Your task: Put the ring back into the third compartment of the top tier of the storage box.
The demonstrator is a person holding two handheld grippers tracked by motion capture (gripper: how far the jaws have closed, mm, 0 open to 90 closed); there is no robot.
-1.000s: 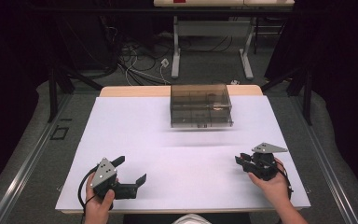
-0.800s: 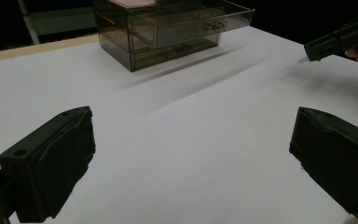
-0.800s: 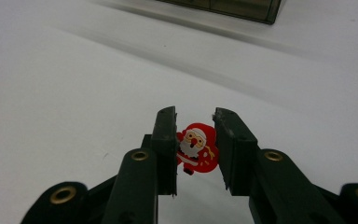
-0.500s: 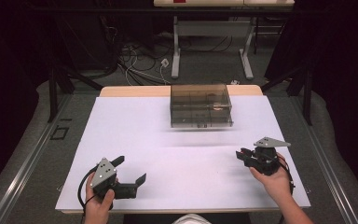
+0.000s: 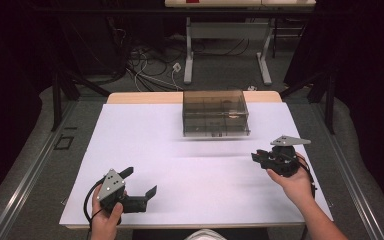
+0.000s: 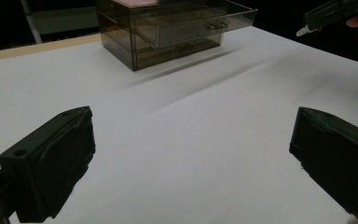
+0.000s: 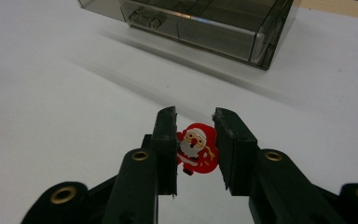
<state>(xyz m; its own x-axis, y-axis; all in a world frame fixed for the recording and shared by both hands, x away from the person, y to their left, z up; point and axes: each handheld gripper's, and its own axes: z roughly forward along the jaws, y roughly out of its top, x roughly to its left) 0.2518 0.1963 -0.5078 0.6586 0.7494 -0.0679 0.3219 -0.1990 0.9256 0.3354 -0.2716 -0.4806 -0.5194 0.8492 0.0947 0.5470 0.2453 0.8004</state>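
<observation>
The white worktop (image 5: 180, 155) lies bare from its near edge to the smoky translucent plastic drawer box (image 5: 215, 113) at the far edge, one drawer pulled out. Near the right edge, the right hand-held gripper (image 7: 195, 149) is clamped on a small flat red-and-white Santa figure (image 7: 196, 148) — upright, lifted off the surface. By the near-left corner, the left hand-held gripper (image 5: 141, 186) stands wide apart, holding nothing.

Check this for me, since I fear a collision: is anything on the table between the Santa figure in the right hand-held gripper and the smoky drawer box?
Nothing visible: bare white table lies between Santa figure and drawer box.
</observation>
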